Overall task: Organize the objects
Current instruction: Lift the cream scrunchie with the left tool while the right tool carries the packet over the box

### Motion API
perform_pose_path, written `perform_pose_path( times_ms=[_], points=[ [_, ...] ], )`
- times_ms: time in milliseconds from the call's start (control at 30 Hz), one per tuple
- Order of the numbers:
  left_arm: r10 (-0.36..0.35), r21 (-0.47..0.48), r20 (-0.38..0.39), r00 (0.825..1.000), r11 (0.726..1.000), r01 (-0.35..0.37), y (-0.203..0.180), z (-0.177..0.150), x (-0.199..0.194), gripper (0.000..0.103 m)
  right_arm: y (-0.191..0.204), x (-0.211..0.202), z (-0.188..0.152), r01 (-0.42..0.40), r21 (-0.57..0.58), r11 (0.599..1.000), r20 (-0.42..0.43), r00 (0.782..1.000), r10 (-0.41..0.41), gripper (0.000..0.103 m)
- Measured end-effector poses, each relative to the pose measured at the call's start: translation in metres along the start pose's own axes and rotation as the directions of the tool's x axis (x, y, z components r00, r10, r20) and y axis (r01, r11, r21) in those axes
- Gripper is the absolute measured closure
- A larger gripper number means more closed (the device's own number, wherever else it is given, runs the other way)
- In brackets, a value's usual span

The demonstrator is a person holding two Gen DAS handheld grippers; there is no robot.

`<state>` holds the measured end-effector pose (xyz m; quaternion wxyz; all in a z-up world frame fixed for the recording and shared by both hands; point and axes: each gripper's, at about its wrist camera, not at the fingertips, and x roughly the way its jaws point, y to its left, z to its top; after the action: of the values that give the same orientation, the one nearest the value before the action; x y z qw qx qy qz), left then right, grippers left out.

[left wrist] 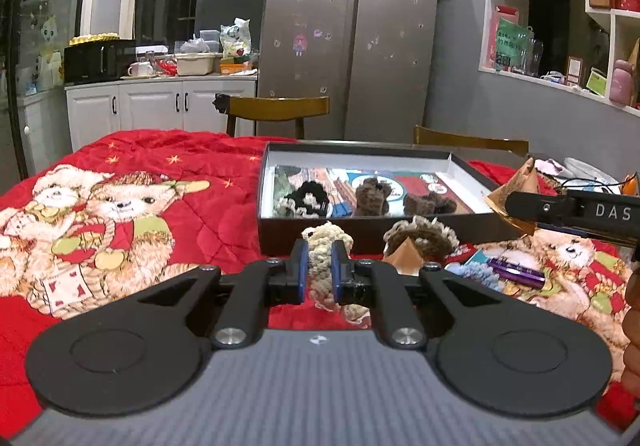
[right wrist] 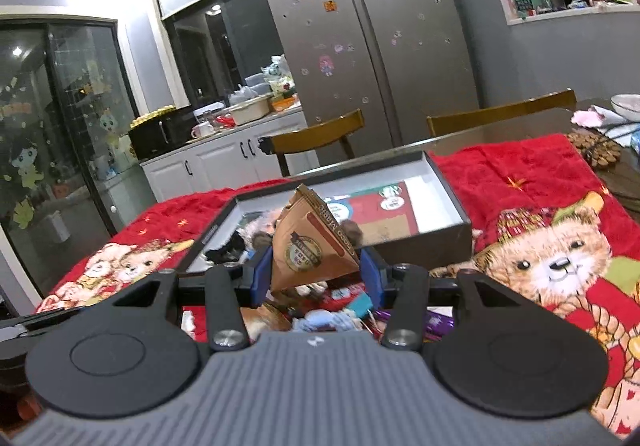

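My left gripper [left wrist: 320, 270] is shut on a cream fluffy hair tie [left wrist: 325, 246], held above the red quilt just in front of the dark shallow box [left wrist: 360, 234]. Inside the box lie a black hair tie [left wrist: 308, 197] and two brown fluffy ones [left wrist: 372, 197]. My right gripper [right wrist: 318, 274] is shut on a brown triangular paper packet [right wrist: 312, 246], raised before the same box [right wrist: 436, 242]. In the left wrist view the right gripper's finger [left wrist: 576, 209] shows at the right edge with the packet [left wrist: 520, 189].
A beige-brown hair tie [left wrist: 420, 238], a second brown packet [left wrist: 404, 258], a purple tube [left wrist: 516, 272] and a blue fluffy piece [right wrist: 328, 320] lie on the bear-print quilt [left wrist: 140, 181]. Two wooden chairs [left wrist: 276, 111] and a fridge [left wrist: 348, 33] stand beyond the table.
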<state>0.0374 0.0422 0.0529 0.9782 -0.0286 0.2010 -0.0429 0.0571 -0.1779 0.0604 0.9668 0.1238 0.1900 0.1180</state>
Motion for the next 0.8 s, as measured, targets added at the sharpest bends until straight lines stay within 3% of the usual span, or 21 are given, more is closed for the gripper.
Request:
perform_pose_path(
  times_ms=[200, 467, 800],
  points=[
    [-0.007, 0.02, 0.071, 0.997, 1.0, 0.006, -0.005, 0.02, -0.016, 0.089, 0.02, -0.008, 0.012, -0.007, -0.067, 0.998, 0.026, 1.0, 0.009, 0.052],
    [0.007, 0.014, 0.156, 0.988, 1.0, -0.009, -0.005, 0.062, -0.026, 0.089, 0.038, -0.003, 0.043, -0.028, -0.076, 0.997, 0.036, 0.999, 0.03, 0.052],
    [0.009, -0.029, 0.306, 0.952, 1.0, 0.0, -0.003, 0.143, -0.031, 0.089, 0.055, 0.029, 0.096, -0.036, -0.031, 0.999, 0.031, 0.999, 0.037, 0.052]
  ],
)
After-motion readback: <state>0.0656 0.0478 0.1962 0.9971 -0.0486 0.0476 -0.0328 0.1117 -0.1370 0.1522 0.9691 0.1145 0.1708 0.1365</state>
